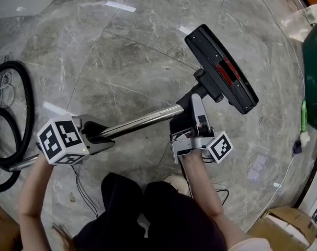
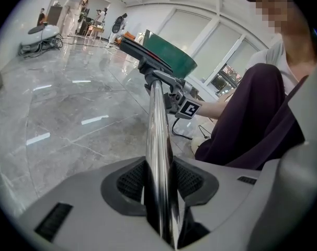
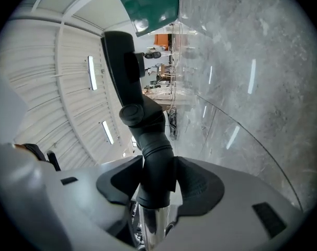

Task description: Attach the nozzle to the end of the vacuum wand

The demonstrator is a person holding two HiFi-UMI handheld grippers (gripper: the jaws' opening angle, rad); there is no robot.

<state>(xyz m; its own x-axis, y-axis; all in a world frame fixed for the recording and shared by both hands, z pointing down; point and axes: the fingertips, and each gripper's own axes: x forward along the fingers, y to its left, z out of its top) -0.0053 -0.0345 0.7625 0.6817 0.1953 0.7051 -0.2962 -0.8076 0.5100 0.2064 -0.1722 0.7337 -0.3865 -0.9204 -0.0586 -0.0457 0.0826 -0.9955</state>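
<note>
Over the grey stone floor [image 1: 122,61], the chrome wand [image 1: 143,120] runs from lower left to upper right in the head view, and its long axis is the line the coming push must follow. The left gripper [image 1: 98,137] sits well back along it, its jaws pinching the bare tube, which passes straight between the ribbed pads [image 2: 131,181] in the left gripper view. The right gripper [image 1: 187,111] is far nearer the joint. Its jaws clamp the black neck of the nozzle [image 1: 221,69], and in the right gripper view that neck's collar ends right at the pads [image 3: 197,184], with the chrome tube coming out just below. Neck and tube look in line, and the collar appears already slipped over the wand's end, though no view shows how deep it sits. The nozzle's flat head stands beyond the right jaws, up and to the right, clear of the floor. Any further seating looks to be a straight push along the tube.
</note>
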